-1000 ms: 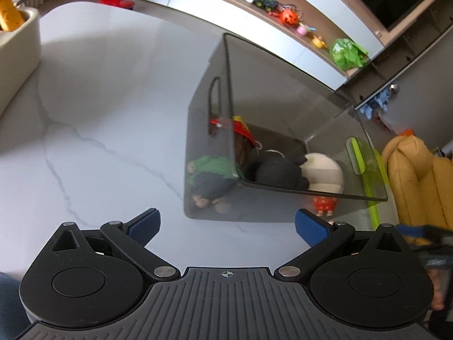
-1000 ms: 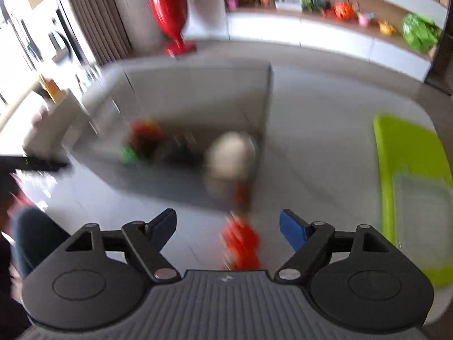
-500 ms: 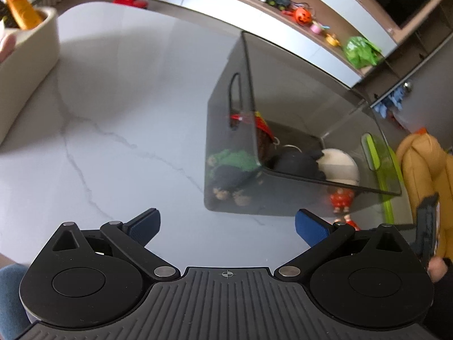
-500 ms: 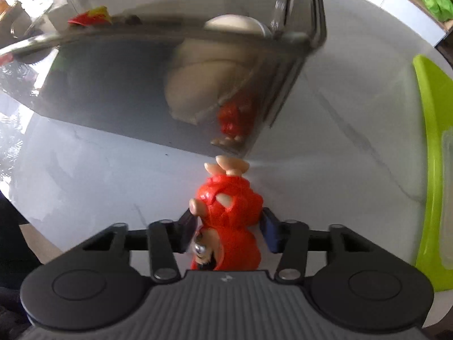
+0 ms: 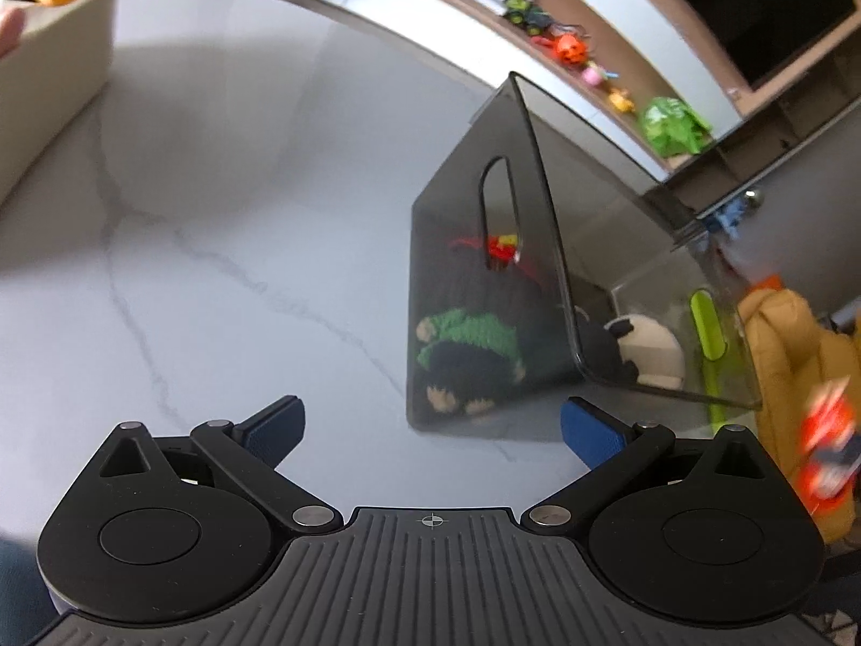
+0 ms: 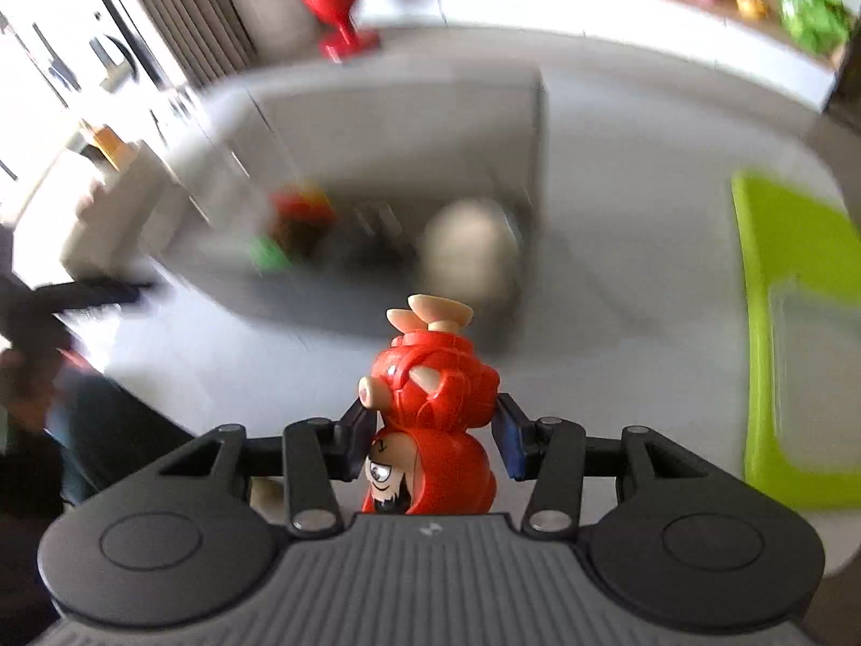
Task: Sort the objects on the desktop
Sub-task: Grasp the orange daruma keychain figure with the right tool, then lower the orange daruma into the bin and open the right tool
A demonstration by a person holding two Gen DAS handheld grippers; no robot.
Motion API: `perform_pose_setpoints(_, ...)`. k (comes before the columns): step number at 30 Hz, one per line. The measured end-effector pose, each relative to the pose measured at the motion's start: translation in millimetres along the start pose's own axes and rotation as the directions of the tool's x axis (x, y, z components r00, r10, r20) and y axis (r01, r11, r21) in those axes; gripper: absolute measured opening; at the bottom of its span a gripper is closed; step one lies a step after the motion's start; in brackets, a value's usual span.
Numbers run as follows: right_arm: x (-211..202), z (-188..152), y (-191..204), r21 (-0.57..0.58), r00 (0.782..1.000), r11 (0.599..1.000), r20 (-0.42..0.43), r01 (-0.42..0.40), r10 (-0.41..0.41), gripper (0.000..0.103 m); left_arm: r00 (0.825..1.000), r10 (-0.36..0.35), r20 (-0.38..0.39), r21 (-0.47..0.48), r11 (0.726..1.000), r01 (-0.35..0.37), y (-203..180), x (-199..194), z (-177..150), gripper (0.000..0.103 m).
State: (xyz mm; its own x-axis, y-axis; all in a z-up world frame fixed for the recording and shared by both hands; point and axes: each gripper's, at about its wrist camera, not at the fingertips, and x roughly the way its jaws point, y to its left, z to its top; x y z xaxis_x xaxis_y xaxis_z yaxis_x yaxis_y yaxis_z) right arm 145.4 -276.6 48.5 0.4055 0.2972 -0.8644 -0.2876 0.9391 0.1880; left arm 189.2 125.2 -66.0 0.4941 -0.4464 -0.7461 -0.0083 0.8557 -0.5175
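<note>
The white marble tabletop (image 5: 226, 247) carries thin grey veins. On it stands a smoke-grey translucent plastic bin (image 5: 543, 247); through its walls show a knitted green-and-black plush toy (image 5: 468, 344), a cream-and-black plush ball (image 5: 648, 352) and a red-and-yellow toy (image 5: 500, 247). The glossy red plastic figurine (image 6: 436, 409) has peach-coloured feet and hands and a pale face with black markings. The black grippers have dark blue pads (image 5: 589, 430). Near the table's right edge lies a lime-green lid (image 6: 796, 280).
</note>
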Motion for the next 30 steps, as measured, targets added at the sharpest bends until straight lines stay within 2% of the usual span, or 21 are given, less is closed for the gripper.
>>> perform_pose_setpoints(2, -6, 32, 17, 0.003, 0.998, 0.999, 0.044, -0.037, 0.037, 0.05, 0.998, -0.058, -0.013, 0.051, 0.997, 0.058, 3, 8, 3, 0.103)
perform_pose_setpoints(4, 9, 68, 33, -0.007, 0.999, 1.0, 0.04, -0.026, 0.026, 0.05, 0.993, -0.119, -0.023, 0.099, 0.988, 0.12, 6, 15, 3, 0.103)
perform_pose_setpoints(6, 40, 100, 44, 0.02, 1.0, 1.0, -0.004, 0.016, -0.016, 0.05, 0.981, -0.178, -0.078, 0.142, 0.972, 0.187, 10, 22, -3, 0.103)
perform_pose_setpoints(9, 101, 133, 37, 0.2, 0.991, 0.977, -0.119, 0.076, -0.053, 0.05, 0.97, -0.199, -0.137, 0.184, 0.957, 0.223, 13, 28, -10, 0.103)
perform_pose_setpoints(11, 139, 137, 16, 0.408, 0.986, 0.909, -0.164, 0.09, -0.024, 0.05, 0.973, -0.197, -0.121, 0.18, 0.96, 0.217, 15, 26, -10, 0.103)
perform_pose_setpoints(13, 172, 131, -8, 0.613, 0.984, 0.787, -0.173, 0.078, 0.037, 0.05, 0.97, -0.223, -0.101, 0.152, 0.96, 0.236, 21, 21, -8, 0.103)
perform_pose_setpoints(14, 181, 125, -17, 0.7, 0.985, 0.711, -0.161, 0.069, 0.063, 0.05, 0.967, -0.237, -0.093, 0.136, 0.959, 0.248, 24, 19, -8, 0.103)
perform_pose_setpoints(15, 190, 119, -26, 0.77, 0.986, 0.635, -0.149, 0.067, 0.077, 0.05, 0.965, -0.246, -0.088, 0.122, 0.959, 0.255, 26, 19, -7, 0.103)
perform_pose_setpoints(16, 198, 116, -32, 0.809, 0.987, 0.583, -0.142, 0.073, 0.073, 0.05, 0.964, -0.251, -0.082, 0.109, 0.96, 0.259, 29, 18, -7, 0.103)
perform_pose_setpoints(18, 211, 113, -40, 0.856, 0.99, 0.509, -0.134, 0.093, 0.043, 0.05, 0.963, -0.258, -0.076, 0.089, 0.96, 0.265, 32, 18, -6, 0.103)
perform_pose_setpoints(20, 215, 109, -47, 0.879, 0.992, 0.466, -0.124, 0.097, 0.028, 0.05, 0.962, -0.264, -0.074, 0.075, 0.96, 0.269, 35, 18, -4, 0.103)
perform_pose_setpoints(23, 222, 106, -53, 0.894, 0.991, 0.44, -0.123, 0.088, 0.053, 0.053, 0.96, -0.267, -0.078, 0.061, 0.96, 0.272, 38, 21, -3, 0.103)
perform_pose_setpoints(25, 221, 102, -56, 0.909, 0.992, 0.411, -0.104, 0.067, 0.067, 0.059, 0.963, -0.254, -0.084, 0.054, 0.964, 0.259, 39, 21, -2, 0.103)
perform_pose_setpoints(27, 217, 97, -60, 0.923, 0.994, 0.382, -0.067, 0.031, 0.082, 0.071, 0.968, -0.234, -0.087, 0.054, 0.97, 0.239, 40, 23, -2, 0.103)
perform_pose_setpoints(30, 208, 93, -65, 0.921, 0.99, 0.39, -0.037, -0.02, 0.137, 0.071, 0.97, -0.224, -0.091, 0.056, 0.972, 0.229, 41, 27, -2, 0.103)
